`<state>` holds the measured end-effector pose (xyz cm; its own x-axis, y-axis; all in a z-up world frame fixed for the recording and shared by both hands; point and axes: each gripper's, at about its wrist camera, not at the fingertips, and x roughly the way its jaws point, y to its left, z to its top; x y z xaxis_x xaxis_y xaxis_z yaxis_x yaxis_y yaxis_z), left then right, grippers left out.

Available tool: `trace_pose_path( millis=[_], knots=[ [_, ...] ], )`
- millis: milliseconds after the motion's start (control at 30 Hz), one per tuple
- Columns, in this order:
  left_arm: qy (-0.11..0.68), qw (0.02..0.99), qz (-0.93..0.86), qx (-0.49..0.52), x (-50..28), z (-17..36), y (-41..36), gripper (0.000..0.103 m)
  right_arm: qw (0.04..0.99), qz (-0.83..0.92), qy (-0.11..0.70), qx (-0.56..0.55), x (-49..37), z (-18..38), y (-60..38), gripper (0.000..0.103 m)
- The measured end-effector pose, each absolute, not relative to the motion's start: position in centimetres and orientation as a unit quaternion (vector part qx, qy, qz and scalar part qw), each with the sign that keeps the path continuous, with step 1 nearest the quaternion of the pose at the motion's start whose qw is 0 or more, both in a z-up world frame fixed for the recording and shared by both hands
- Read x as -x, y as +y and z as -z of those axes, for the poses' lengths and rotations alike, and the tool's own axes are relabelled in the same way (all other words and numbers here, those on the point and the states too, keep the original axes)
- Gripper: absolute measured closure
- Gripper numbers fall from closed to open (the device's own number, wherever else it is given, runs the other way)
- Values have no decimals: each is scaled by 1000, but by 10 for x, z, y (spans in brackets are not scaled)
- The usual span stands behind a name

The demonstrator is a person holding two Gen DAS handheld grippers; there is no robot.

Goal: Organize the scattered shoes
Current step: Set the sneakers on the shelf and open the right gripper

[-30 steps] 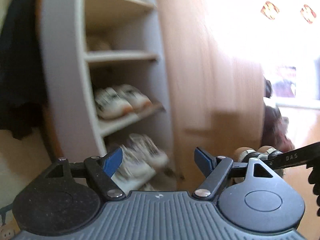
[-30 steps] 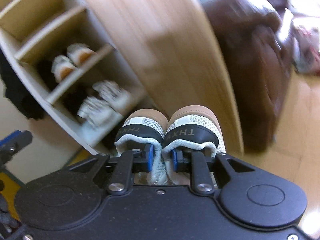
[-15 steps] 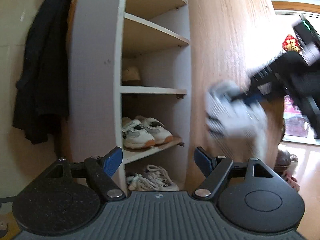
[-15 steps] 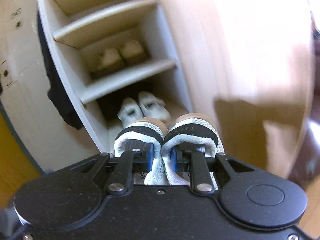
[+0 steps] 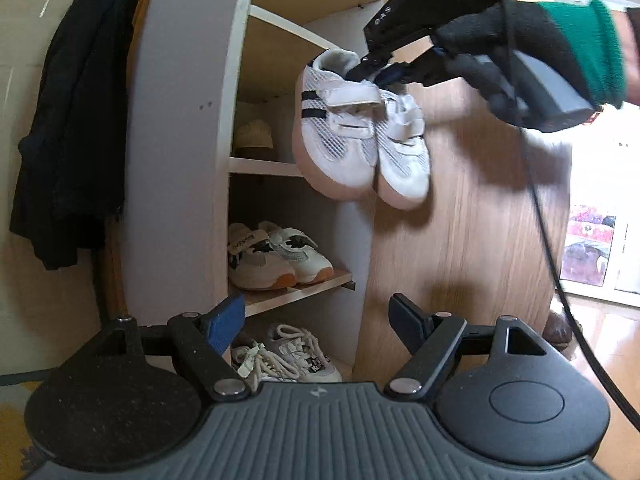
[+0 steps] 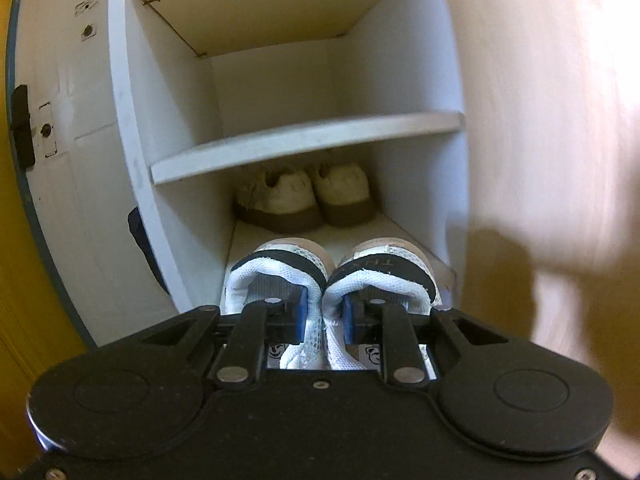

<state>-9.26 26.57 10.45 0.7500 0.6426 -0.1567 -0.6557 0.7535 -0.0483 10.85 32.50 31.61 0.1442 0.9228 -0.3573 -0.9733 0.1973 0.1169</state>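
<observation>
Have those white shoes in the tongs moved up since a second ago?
Yes. The white shoes, pinched in the right tongs, have risen from low beside the cabinet to its upper shelves; they now hang beside the shelf with the beige shoes.

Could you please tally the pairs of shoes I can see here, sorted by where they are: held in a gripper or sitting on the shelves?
Held by the right gripper: 1, the white mesh pair
On shelves: 3, the beige pair, the orange-soled pair, the laced pair
Total: 4 pairs
</observation>
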Motion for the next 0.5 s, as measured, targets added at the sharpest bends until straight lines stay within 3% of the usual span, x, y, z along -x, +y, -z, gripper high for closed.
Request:
trace_pose_path(
  millis=[500],
  knots=[
    [80, 938, -327, 84, 83, -99, 278, 24, 749, -638, 149, 96, -116, -315, 419, 84]
  ],
)
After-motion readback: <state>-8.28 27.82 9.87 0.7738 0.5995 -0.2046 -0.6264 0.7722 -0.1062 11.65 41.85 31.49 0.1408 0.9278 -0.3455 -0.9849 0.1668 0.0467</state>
